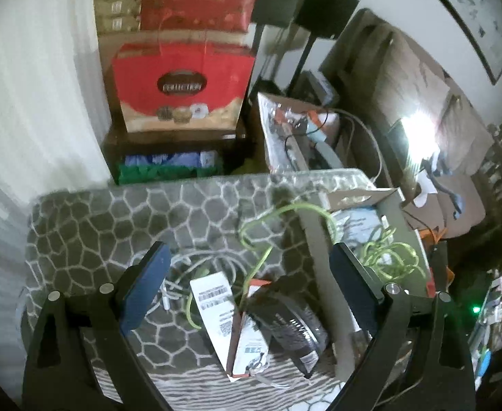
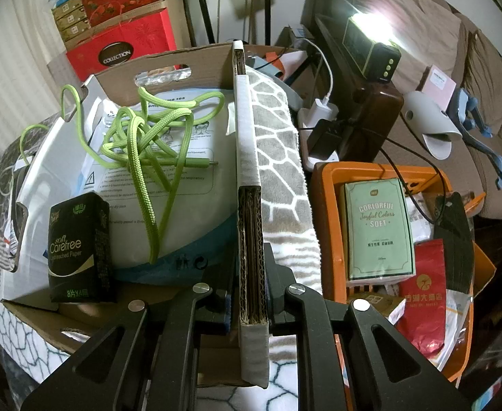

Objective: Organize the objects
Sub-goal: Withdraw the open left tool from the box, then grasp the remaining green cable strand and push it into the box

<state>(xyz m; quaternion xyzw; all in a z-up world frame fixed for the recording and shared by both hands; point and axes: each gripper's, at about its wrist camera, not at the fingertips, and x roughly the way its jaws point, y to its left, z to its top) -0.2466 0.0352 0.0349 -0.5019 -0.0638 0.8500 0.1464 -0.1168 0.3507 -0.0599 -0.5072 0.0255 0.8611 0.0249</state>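
Your right gripper (image 2: 247,311) clamps the cardboard box (image 2: 247,157) wall. Left gripper (image 1: 247,294) gapes empty over the white packet (image 1: 213,304), just left of the box, long axis running away from you.

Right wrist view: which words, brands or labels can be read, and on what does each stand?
"soft Carefree": black tissue pack in the cardboard box.
"COLORFUL Joyful Colors SOFT": green pack in the orange basket.
"COLLECTION": red gift box.
White bag's fine print: too small.
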